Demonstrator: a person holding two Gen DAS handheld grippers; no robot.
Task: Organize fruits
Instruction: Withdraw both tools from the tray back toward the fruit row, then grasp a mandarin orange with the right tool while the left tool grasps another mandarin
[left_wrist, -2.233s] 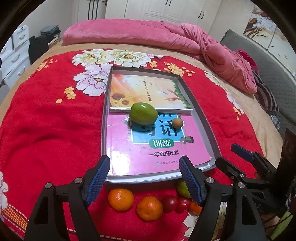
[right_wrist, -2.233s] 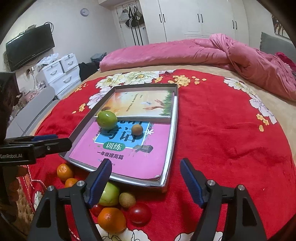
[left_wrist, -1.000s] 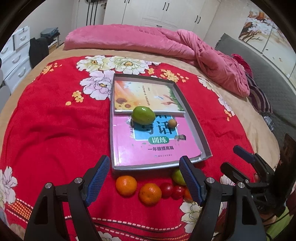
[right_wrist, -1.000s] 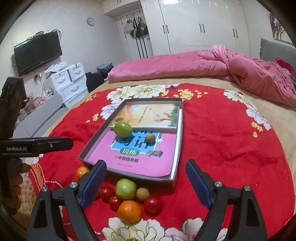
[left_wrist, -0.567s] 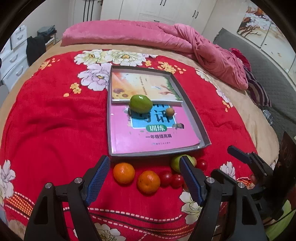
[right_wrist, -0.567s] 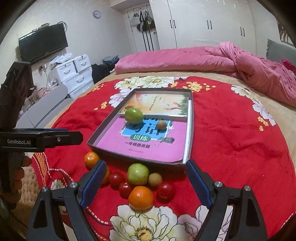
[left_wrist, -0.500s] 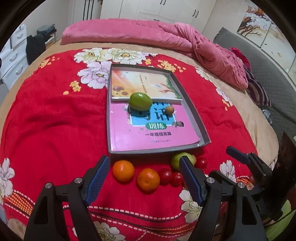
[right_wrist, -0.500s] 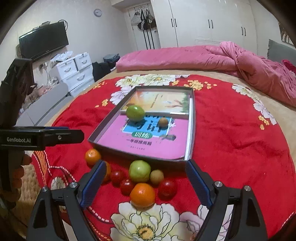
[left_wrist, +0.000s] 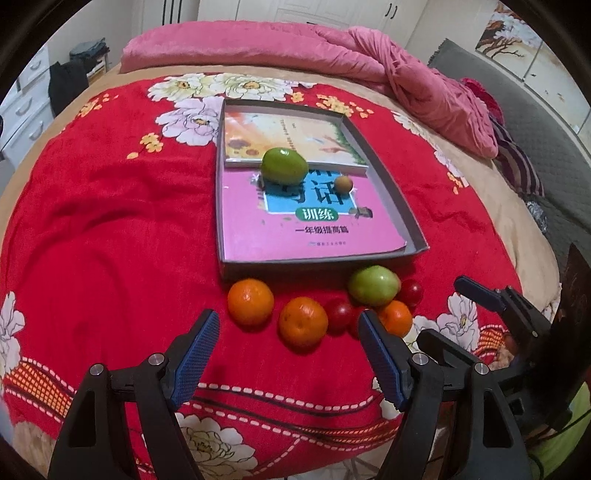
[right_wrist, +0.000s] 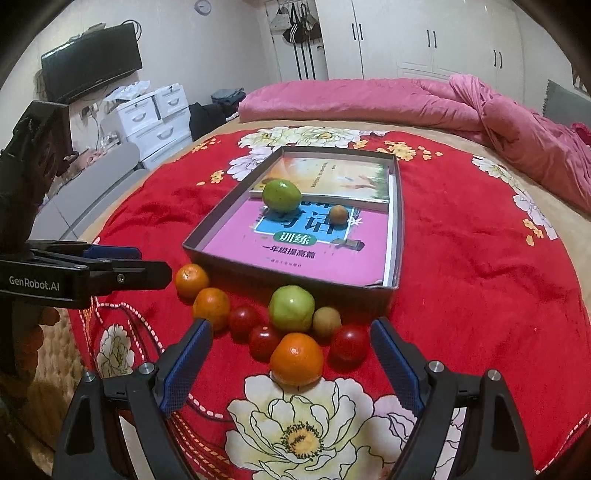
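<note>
Both jaws spread, empty: right gripper above nearest orange, left gripper short of the fruit row. Loose fruit cluster unsorted on red blanket. Beyond, inside tray: green fruit and small brown fruit only; most remaining.

Dim, soft indoor light; sharp focus, heavy fisheye vignetting.

Premises are presenting as a home bedroom. A bed is occupying most of the room, wearing a red floral blanket, with a pink duvet lying bunched at its far end. Beyond the bed, white wardrobes are lining the wall. Left of the bed, white drawer units are standing beneath a wall-mounted television.
</note>
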